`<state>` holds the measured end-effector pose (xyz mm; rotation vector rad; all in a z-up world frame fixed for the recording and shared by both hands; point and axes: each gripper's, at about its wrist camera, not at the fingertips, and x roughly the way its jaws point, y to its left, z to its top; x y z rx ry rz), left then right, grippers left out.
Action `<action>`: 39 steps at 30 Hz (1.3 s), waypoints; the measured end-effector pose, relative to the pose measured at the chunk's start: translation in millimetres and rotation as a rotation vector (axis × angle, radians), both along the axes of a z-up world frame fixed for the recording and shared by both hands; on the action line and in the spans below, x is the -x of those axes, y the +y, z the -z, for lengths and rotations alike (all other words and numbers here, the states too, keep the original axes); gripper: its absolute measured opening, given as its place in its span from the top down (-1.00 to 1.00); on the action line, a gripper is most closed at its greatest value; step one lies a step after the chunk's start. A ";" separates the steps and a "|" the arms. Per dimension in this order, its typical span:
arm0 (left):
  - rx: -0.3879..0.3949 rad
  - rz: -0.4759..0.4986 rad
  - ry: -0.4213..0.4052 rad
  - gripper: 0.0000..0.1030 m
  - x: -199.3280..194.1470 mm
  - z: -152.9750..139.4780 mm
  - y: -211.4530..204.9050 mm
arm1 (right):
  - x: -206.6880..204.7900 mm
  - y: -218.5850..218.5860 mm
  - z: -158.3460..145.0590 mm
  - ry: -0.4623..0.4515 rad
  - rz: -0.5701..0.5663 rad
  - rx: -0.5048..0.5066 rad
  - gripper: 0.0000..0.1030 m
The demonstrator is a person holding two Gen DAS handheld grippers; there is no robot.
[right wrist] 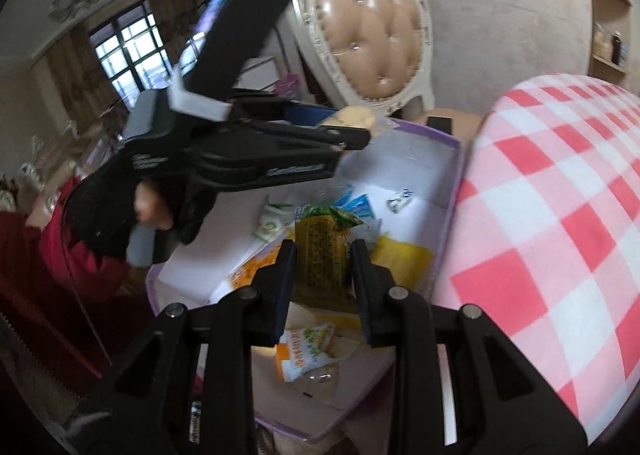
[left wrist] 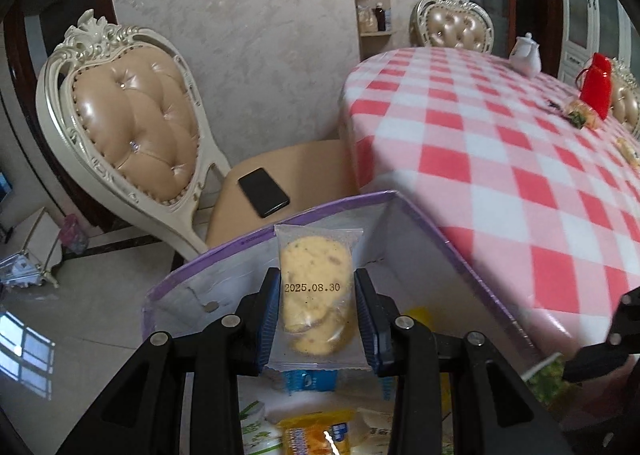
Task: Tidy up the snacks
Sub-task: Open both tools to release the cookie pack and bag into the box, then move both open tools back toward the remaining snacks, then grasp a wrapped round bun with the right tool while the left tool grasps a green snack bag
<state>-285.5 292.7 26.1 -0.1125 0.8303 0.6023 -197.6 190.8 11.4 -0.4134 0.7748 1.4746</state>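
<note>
My left gripper is shut on a clear packet of cookies stamped 2025.08.30, held above a white box with a purple rim. It also shows in the right wrist view, over the box's far end. My right gripper is shut on a yellow and green snack packet, held over the box. Several snack packets lie inside the box.
A table with a red and white checked cloth stands right of the box, with a white teapot, a red pouch and loose snacks. A padded chair with a black phone on its seat stands behind the box.
</note>
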 end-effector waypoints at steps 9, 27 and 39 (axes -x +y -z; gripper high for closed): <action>-0.008 -0.002 -0.022 -0.58 -45.3 -22.1 -26.0 | -42.5 -50.6 -27.4 -0.058 0.178 -0.046 -0.09; 0.324 0.357 -0.131 -0.64 -372.1 -26.8 -225.5 | -272.1 -411.2 -27.7 0.085 1.436 -0.083 -0.44; 0.496 0.412 -0.330 -0.64 -412.2 -10.3 -225.2 | -411.5 -439.0 -28.4 0.096 1.522 -0.030 -0.77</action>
